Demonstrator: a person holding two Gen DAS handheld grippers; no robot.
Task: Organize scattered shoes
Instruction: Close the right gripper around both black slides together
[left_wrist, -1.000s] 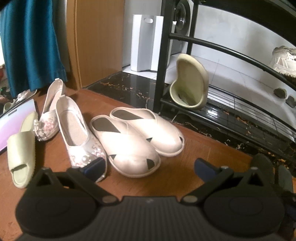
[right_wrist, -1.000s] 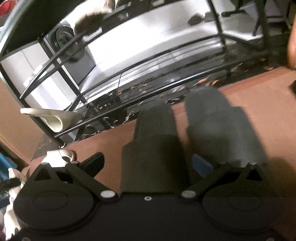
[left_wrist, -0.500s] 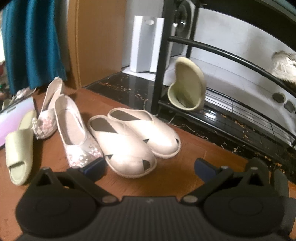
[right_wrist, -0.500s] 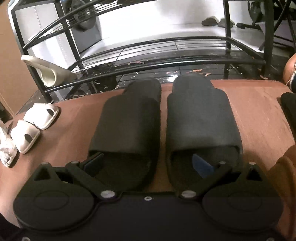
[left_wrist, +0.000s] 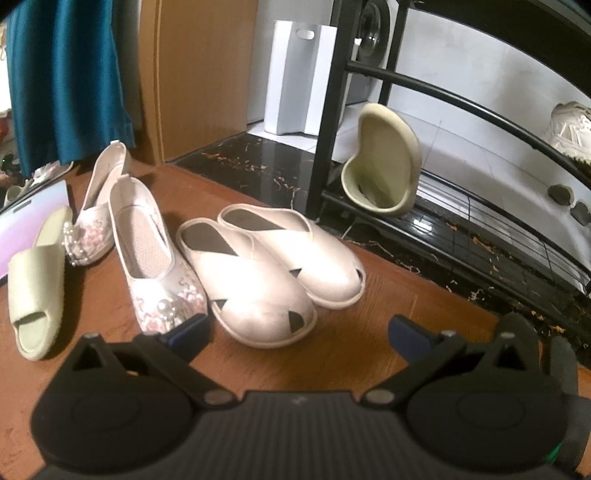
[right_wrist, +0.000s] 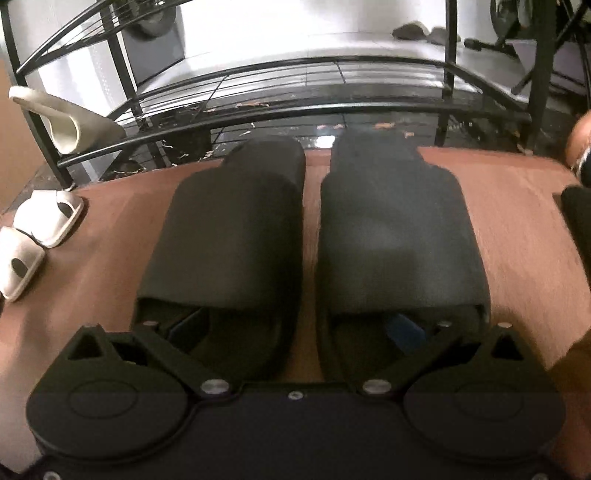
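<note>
Now the right tool (right_wrist: 301, 326) (fingers spread) has pushed one tip into each black slipper (right_wrist: 229, 254).

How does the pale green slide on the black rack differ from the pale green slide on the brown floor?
The pale green foam slide on the black metal rack stands tipped up, sole facing away. The pale green foam slide on the brown floor lies flat, toe opening toward the camera. They share colour and shape, so look like a pair.

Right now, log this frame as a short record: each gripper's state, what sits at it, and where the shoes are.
left gripper: jaws open, empty, above white cross-strap shoes
right gripper: jaws open, one fingertip in each black slide
floral flats: on brown mat
green slides: one on mat, one propped on black rack
</note>
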